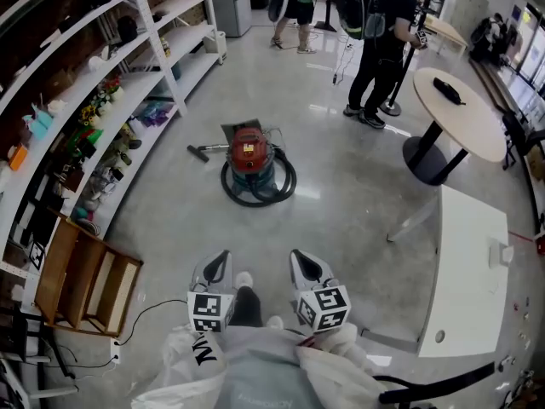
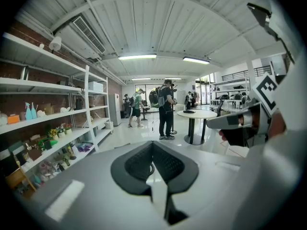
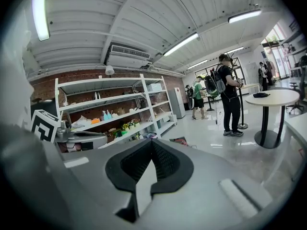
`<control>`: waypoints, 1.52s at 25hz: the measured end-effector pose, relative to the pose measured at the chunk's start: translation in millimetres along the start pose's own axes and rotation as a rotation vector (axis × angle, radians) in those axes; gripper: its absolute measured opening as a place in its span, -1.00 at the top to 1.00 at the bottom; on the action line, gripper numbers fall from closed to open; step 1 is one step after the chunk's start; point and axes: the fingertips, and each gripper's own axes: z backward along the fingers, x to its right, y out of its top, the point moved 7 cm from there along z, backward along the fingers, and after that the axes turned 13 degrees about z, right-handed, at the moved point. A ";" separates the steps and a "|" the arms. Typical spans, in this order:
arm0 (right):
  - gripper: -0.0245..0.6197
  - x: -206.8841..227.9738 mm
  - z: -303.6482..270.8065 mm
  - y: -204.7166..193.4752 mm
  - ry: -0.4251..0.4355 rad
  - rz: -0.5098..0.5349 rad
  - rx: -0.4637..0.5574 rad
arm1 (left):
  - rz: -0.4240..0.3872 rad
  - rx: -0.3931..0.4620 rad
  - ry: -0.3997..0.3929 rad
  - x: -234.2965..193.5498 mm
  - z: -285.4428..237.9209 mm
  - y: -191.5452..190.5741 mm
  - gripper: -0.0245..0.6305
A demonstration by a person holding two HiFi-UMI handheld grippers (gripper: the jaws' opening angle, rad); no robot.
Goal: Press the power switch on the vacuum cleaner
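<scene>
Head view: the red canister vacuum cleaner (image 1: 249, 156) sits at twelve o'clock, well apart from the left gripper (image 1: 220, 262) and right gripper (image 1: 302, 262). Left gripper view: jaws together, empty. Right gripper view: likewise. Its coiled dark hose (image 1: 285, 181) could snag approaching feet.

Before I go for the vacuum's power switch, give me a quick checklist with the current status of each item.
1. Vacuum cleaner located: ok, red, on the floor straight ahead.
2. Power switch identified: cannot tell, too small in the head view.
3. Left gripper free: ok, jaws together on nothing.
4. Right gripper free: ok, jaws together on nothing.
5. Vacuum within reach: not ok, both grippers are close to the body, well short of it.
6. Path: ok, bare floor in between, but the hose coils round the vacuum's base.
</scene>
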 end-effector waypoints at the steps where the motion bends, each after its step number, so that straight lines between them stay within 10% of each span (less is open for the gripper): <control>1: 0.92 0.4 -1.9 0.0 -0.001 0.001 -0.002 | 0.002 -0.001 -0.003 -0.9 -1.6 -0.4 0.93; 38: 0.92 16.5 -181.9 49.7 0.007 0.044 -0.094 | 0.083 -0.019 -0.023 -134.1 -139.7 46.9 0.93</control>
